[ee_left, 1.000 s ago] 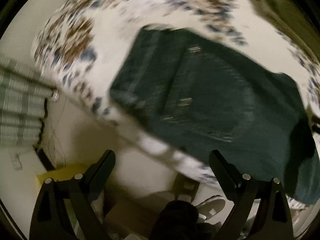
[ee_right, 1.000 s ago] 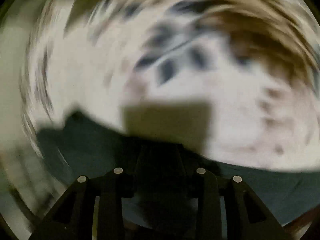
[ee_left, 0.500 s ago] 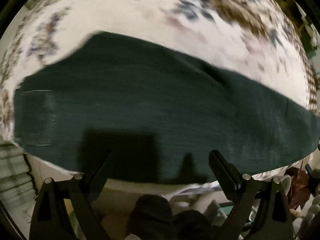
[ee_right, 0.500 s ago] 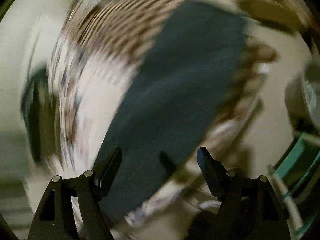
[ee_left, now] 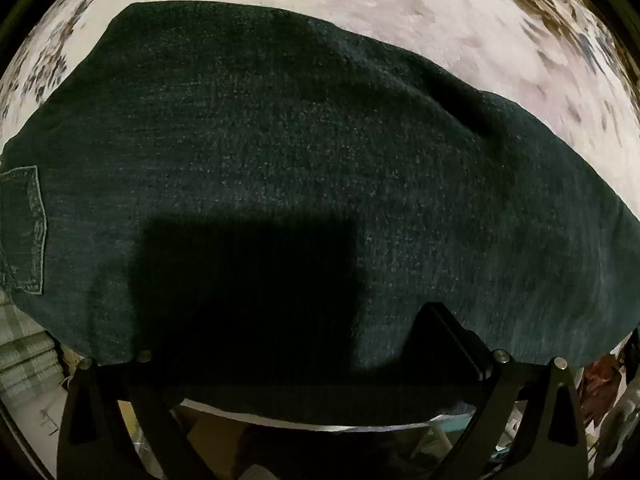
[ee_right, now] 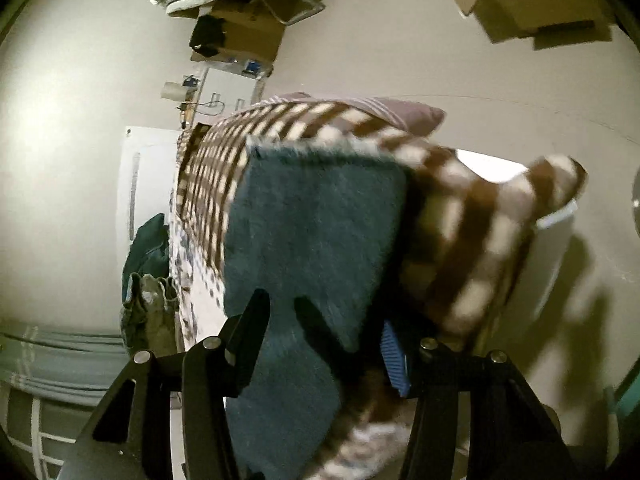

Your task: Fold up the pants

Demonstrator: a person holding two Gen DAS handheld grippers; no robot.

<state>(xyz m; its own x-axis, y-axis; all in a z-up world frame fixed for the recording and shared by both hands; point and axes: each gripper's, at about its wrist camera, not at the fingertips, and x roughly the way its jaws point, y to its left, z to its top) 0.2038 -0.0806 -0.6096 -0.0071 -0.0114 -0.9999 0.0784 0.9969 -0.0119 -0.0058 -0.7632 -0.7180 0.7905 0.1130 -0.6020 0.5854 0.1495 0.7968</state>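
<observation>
The dark blue-green denim pants [ee_left: 304, 168] fill the centre of the left wrist view, lying flat on a white bedspread with brown and blue blotches [ee_left: 460, 28]; a stitched pocket [ee_left: 24, 228] shows at the left edge. The left gripper [ee_left: 288, 344] sits at the bottom over the near edge of the denim, its 2 fingers spread wide. In the right wrist view the pants [ee_right: 316, 248] run up the middle, beside a brown-and-white checked blanket [ee_right: 472, 236]. The right gripper [ee_right: 324, 328], at the lower centre, is also spread, pinching nothing.
</observation>
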